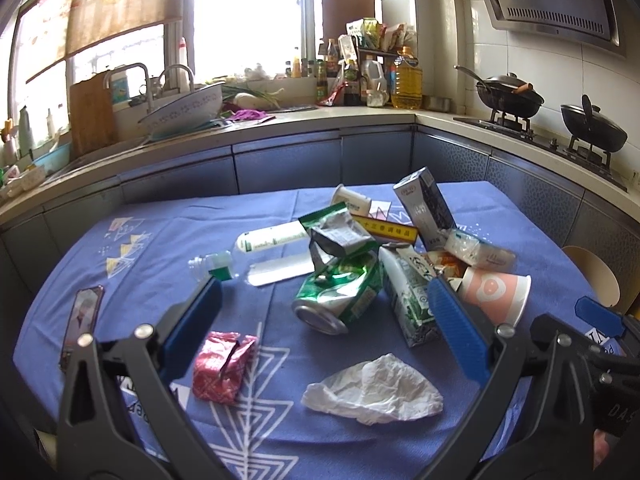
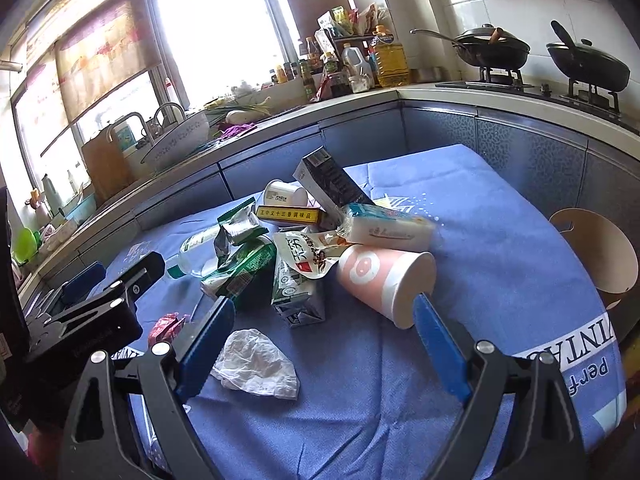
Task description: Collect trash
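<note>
A heap of trash lies on a table with a blue cloth [image 1: 168, 240]. It holds a crushed green can [image 1: 340, 296], a clear plastic bottle [image 1: 260, 252], a pink paper cup [image 1: 496, 294], milk cartons [image 1: 408, 296], a tall dark carton [image 1: 430, 208], foil wrappers and a tissue pack [image 1: 478, 250]. A crumpled white tissue [image 1: 372, 390] and a red foil packet [image 1: 222, 366] lie nearer. My left gripper [image 1: 324, 304] is open and empty above the can. My right gripper [image 2: 324, 312] is open and empty, with the pink cup [image 2: 384, 280] by its right finger and the tissue [image 2: 256, 364] by its left finger.
A phone [image 1: 82, 320] lies at the table's left edge. A wooden chair back [image 2: 596, 256] stands at the right. Behind runs a kitchen counter with a sink and bowl [image 1: 184, 110], oil bottles [image 1: 406, 78] and two woks [image 1: 510, 94] on a stove.
</note>
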`<state>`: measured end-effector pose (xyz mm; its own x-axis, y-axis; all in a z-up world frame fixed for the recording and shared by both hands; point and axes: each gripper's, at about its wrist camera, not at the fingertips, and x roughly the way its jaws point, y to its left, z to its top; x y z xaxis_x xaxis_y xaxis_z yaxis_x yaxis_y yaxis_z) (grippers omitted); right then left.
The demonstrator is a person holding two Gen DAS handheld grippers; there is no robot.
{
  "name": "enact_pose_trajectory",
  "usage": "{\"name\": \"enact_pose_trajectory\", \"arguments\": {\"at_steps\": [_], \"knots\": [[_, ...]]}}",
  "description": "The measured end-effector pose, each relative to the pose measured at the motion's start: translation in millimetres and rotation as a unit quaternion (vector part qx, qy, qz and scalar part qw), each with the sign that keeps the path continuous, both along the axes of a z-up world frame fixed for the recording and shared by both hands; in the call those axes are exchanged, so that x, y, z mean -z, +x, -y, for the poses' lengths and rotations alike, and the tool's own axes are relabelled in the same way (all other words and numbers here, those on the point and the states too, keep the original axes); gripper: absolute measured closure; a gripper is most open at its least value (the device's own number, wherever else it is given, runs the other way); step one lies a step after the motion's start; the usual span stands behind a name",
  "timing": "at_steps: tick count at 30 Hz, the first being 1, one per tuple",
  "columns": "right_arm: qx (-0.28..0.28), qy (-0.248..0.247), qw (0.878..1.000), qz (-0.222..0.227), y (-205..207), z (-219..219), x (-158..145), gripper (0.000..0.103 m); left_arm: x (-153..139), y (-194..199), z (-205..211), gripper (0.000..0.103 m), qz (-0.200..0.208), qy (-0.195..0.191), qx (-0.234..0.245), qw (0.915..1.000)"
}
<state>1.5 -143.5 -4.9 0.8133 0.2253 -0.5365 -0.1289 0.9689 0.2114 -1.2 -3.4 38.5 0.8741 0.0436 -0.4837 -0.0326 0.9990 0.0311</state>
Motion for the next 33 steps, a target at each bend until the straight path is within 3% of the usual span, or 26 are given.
{"name": "enact_pose_trajectory", "arguments": {"at_steps": [33], "knots": [[-0.004, 0.002, 1.000, -0.013, 2.9, 0.4, 8.9, 0.014, 8.2, -1.1, -1.6, 0.004, -0.007, -0.002, -0.005, 1.0000]]}}
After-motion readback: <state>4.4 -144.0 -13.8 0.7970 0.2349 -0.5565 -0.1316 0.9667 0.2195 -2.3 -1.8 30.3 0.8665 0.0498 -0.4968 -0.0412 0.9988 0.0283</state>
